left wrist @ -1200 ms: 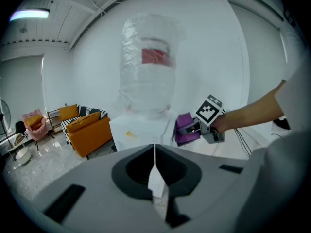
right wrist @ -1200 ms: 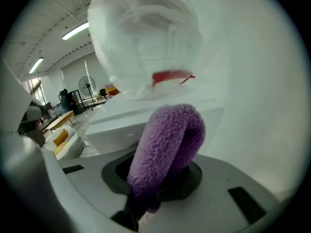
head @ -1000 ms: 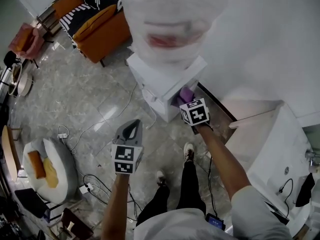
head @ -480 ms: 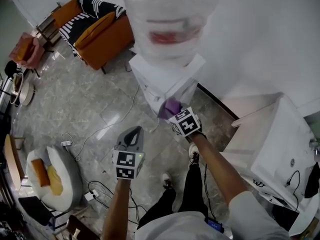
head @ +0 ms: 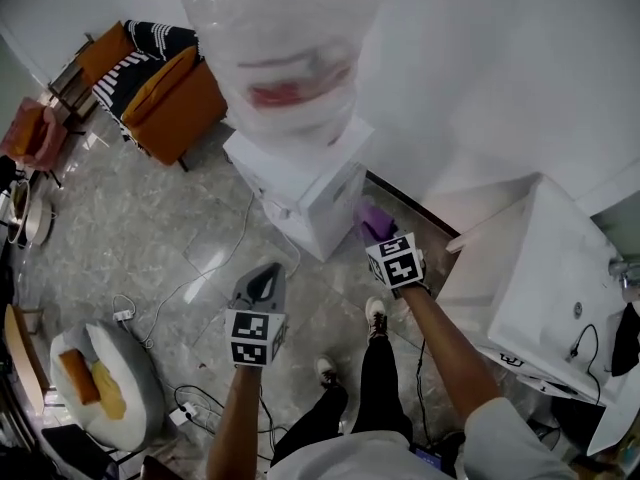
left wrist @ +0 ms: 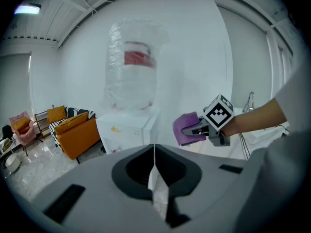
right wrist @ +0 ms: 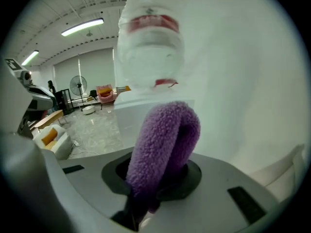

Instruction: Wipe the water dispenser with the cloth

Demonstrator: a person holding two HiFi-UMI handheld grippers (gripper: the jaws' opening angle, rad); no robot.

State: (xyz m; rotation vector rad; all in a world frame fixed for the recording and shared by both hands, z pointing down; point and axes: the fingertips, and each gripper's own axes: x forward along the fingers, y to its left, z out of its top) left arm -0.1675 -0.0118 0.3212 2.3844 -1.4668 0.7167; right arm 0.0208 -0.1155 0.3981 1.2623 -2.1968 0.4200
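Note:
The white water dispenser [head: 300,193] stands on the floor against the wall, with a plastic-wrapped bottle [head: 280,48] on top. My right gripper [head: 380,236] is shut on a folded purple cloth [head: 368,216], held close to the dispenser's right side. I cannot tell whether the cloth touches it. In the right gripper view the cloth [right wrist: 165,144] rises from the jaws in front of the dispenser [right wrist: 141,113]. My left gripper [head: 262,286] hangs shut and empty in front of the dispenser. The left gripper view shows the dispenser [left wrist: 127,130] and the cloth [left wrist: 187,128] a little to its right.
An orange sofa [head: 170,103] with a striped cushion stands to the dispenser's left. A white sink cabinet [head: 540,278] is at the right. Cables [head: 200,258] trail across the marble floor, and a round pouf [head: 100,363] sits at lower left. The person's shoes [head: 377,315] are below the grippers.
The right gripper carried the cloth down across the dispenser's front corner, then back to its right side. The head view swung, shifting the dispenser left. The left gripper barely moved.

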